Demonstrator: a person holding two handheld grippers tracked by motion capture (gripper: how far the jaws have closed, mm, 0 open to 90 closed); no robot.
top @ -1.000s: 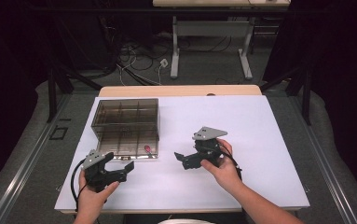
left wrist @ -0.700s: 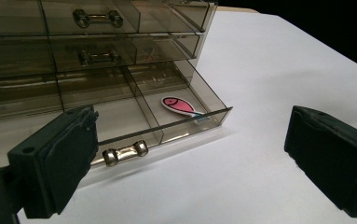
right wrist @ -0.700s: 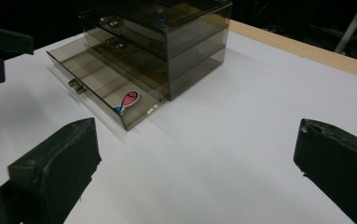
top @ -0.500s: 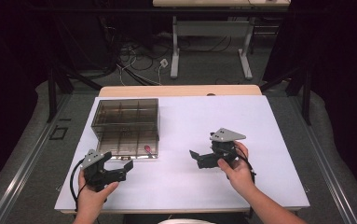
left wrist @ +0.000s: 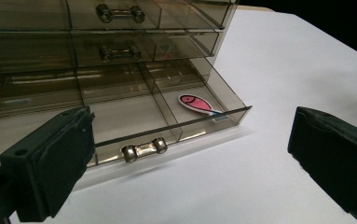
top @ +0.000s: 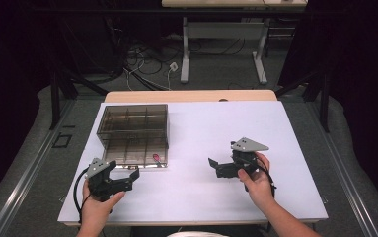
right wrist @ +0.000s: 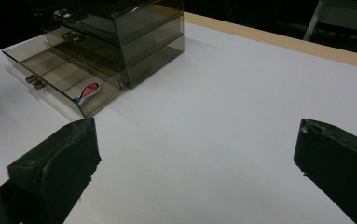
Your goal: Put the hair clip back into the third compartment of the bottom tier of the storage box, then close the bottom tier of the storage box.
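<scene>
1. Lying flat in the pulled-out bottom drawer (left wrist: 167,122) of a smoky transparent plastic drawer cabinet (top: 133,133), a small pink fish-shaped piece (left wrist: 195,103) with a blue tail end sits in the drawer's right-hand compartment, close to the front wall.
2. That drawer carries a small metal bar handle (left wrist: 144,149) at the middle of its front; the two drawers above it, each with a like handle, are pushed in.
3. The cabinet stands on the left part of a white-topped table (top: 275,123), toward its far side, with its open drawer facing the person.
4. The left tongs (top: 129,177), held in the person's left hand (top: 97,210), hover just in front of the open drawer; their black jaws are spread wide with nothing between them, as the left gripper view shows.
5. The right tongs (top: 215,165), held in the right hand (top: 255,180) and topped by a grey three-cornered plate (top: 248,144), are well apart from the cabinet over the bare right half of the table, pointing left; these jaws too are parted wide and grip nothing.
</scene>
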